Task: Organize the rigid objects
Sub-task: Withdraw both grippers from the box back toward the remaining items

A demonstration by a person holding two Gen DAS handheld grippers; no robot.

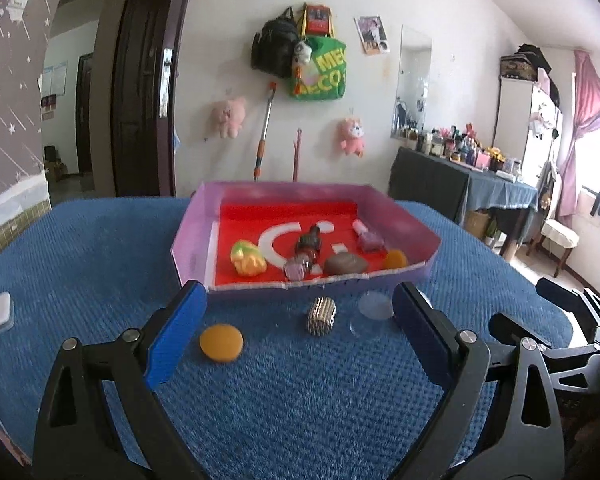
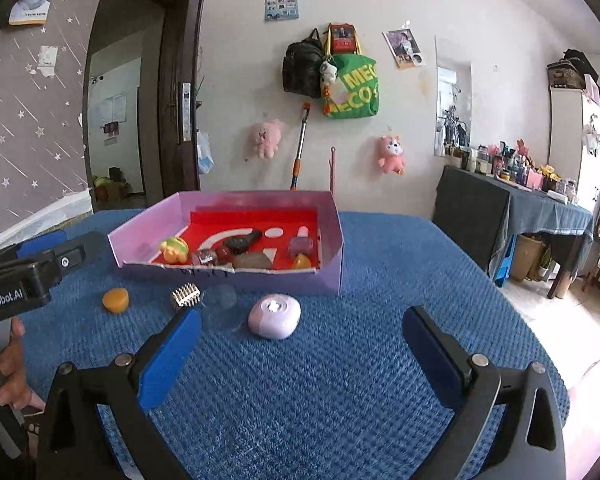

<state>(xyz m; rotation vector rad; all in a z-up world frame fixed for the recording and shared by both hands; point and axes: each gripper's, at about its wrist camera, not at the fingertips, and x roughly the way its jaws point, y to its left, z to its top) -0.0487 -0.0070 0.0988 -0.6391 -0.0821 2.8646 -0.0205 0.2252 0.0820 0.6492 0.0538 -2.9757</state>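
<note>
From the left wrist, the left gripper (image 1: 296, 316) hangs spread wide and empty over the blue tablecloth (image 1: 100, 248); an orange disc (image 1: 221, 343) and a studded metal cylinder (image 1: 321, 315) lie between its fingers, just before the pink tray (image 1: 188, 240). From the right wrist, the right gripper (image 2: 300, 338) is likewise released, a lilac pebble-shaped case (image 2: 274, 316) resting between its fingers near the tray
</note>
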